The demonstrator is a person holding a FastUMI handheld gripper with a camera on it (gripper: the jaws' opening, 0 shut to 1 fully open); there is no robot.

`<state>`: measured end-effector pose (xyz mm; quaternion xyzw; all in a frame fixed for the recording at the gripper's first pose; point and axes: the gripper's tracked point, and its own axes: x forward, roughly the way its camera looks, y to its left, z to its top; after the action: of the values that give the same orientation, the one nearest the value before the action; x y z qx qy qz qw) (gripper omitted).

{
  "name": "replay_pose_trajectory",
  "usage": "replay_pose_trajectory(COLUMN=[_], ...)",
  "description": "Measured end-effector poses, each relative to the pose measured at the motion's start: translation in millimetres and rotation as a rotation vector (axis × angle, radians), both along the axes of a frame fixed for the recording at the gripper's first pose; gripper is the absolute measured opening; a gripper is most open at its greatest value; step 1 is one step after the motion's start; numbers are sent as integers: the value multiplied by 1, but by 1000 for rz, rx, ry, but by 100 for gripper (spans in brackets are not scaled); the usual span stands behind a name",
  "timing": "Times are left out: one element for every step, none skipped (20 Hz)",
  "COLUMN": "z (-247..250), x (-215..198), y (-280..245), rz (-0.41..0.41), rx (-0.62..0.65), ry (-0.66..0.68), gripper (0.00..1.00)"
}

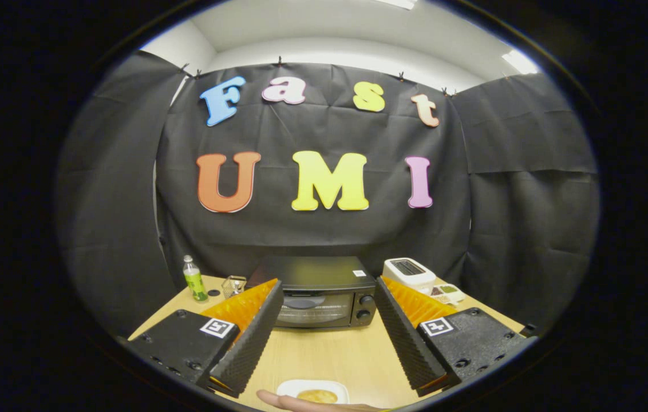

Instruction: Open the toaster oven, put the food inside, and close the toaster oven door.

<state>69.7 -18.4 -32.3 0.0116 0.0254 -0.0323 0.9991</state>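
Note:
A black toaster oven [319, 292] stands at the far side of the wooden table [330, 355], its glass door shut and two knobs on its right. My gripper [328, 289] hangs open above the table, the oven showing in the gap beyond the fingers. Close below me sits a white plate [312, 388] with a round golden piece of food [317, 396] on it. A person's hand [307, 405] reaches in beside the plate's near edge.
A green bottle [194, 279] and a small clear glass container [233, 285] stand left of the oven. A white toaster [409, 273] and a small tray of snacks [447, 293] sit to its right. Black cloth walls close in the table.

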Motion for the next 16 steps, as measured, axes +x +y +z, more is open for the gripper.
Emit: replay_pose_trajectory(z=[-3,-9,-15,-22,-27,-34,-42,-51,-59,-71,-82,-94,-104,-113,-120,-123], x=[10,21,33,45,58,73,88,103,117,132,145,160,173,184,196,206], y=[-1,-4,-6,-5,-7,-10,-10,-8,-5,-4,-2,-2,-3,-1,3,7], rz=[1,-7,-9,-7,-9,-17,-14,-6,9,10,16,9,3,6,13,18], rx=[5,6,9,7,4,-4,-8,-2,9,19,24,18,17,10,3,-10], ry=[-1,8,14,18,13,11,16,23,31,50,67,88,97,110,112,104], gripper=[100,100,100,100,100,100,100,100,100,100,100,100,100,100,100,100])
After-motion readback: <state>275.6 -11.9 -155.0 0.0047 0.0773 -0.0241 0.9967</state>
